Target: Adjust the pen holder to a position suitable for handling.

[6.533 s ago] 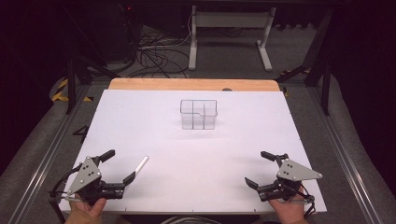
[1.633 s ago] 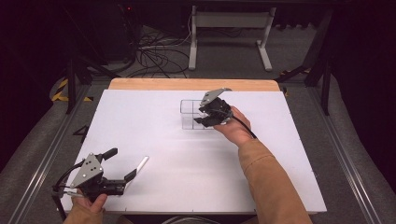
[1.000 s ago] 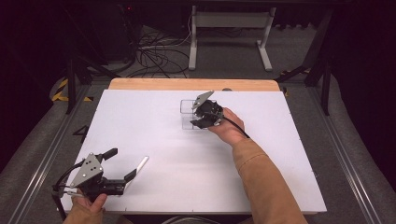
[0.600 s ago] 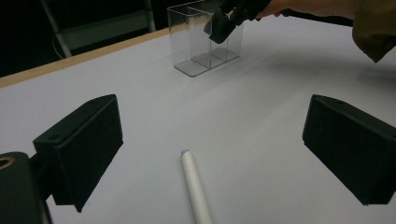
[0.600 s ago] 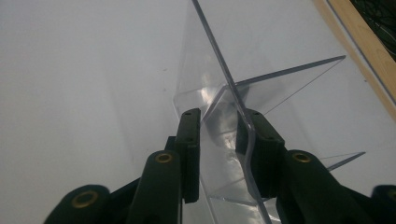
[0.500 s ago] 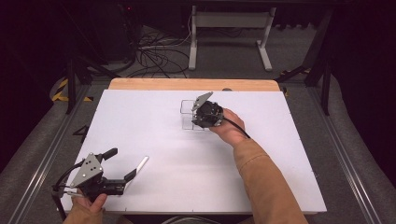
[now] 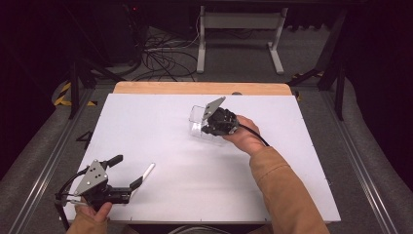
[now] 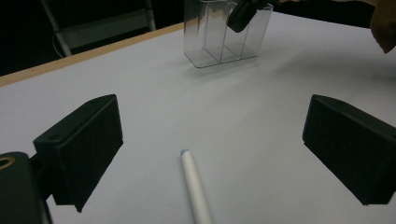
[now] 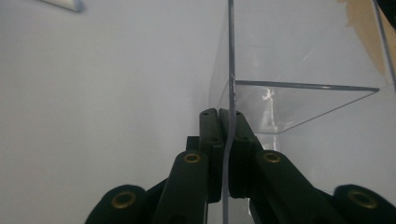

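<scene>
A clear plastic box with compartments [image 7: 197,116] stands at the middle back of the white table [image 7: 160,122]. My right gripper [image 7: 205,127] is shut on one of its thin clear walls [image 9: 228,70], which runs up between the closed jaws. The box [image 8: 212,35] also stands far ahead in the left gripper view, with the right gripper [image 8: 243,14] at its top. My left gripper [image 7: 129,169] rests at the table's front left, open. A white stick [image 7: 147,170] lies flat on the table just beyond its jaws, and the stick [image 8: 196,191] points away between them.
A wooden strip [image 7: 199,88] edges the table's far side. Behind it are cables [image 7: 165,53] and a white frame [image 7: 238,29] on the floor. The person's brown sleeve [image 7: 282,190] crosses the table's right half.
The right gripper went from the table's front right to the box, shifted slightly left there and is now shut on its wall. The left gripper and the stick have stayed put.
</scene>
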